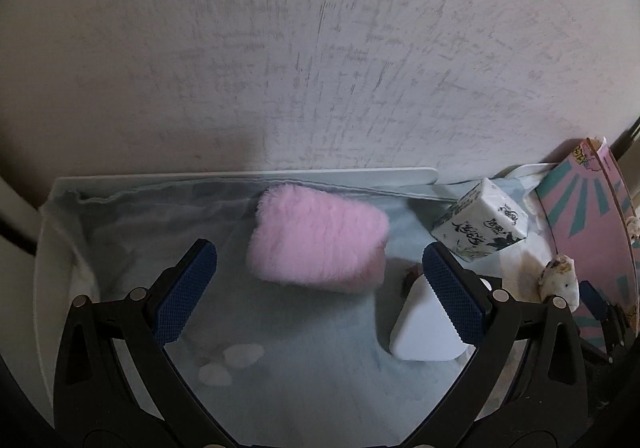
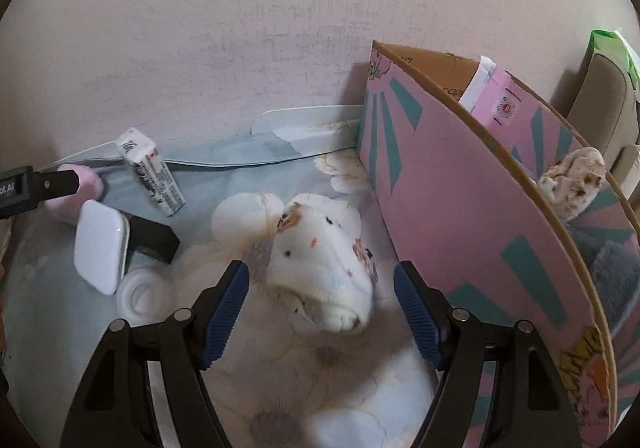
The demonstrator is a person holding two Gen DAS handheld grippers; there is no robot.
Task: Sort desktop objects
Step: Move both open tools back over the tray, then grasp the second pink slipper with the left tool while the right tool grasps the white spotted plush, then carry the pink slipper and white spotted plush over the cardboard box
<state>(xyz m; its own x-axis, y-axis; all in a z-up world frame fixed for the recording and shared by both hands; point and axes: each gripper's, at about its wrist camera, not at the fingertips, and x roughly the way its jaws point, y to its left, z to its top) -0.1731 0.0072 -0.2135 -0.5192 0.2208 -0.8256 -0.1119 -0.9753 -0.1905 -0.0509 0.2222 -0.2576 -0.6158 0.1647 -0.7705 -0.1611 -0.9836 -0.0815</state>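
A pink fluffy pouch (image 1: 320,238) lies on the pale blue cloth just ahead of my open, empty left gripper (image 1: 318,294). A white rounded case (image 1: 422,322) stands by its right finger, and a printed tissue pack (image 1: 482,226) lies beyond. My right gripper (image 2: 322,310) is open, its fingers on either side of a white spotted sock (image 2: 324,268) on the flowered cloth. The pink cardboard box (image 2: 460,207) stands just right of it, with another spotted sock (image 2: 576,179) over its rim. The left gripper's finger (image 2: 154,238) shows in the right wrist view beside the white case (image 2: 100,248).
A textured wall rises close behind the table. A white tray edge (image 1: 352,172) runs along the back. A white ring-shaped item (image 2: 140,294) lies near the case. A grey fluffy item (image 2: 612,268) sits inside the box. The tissue pack (image 2: 150,171) leans near the back.
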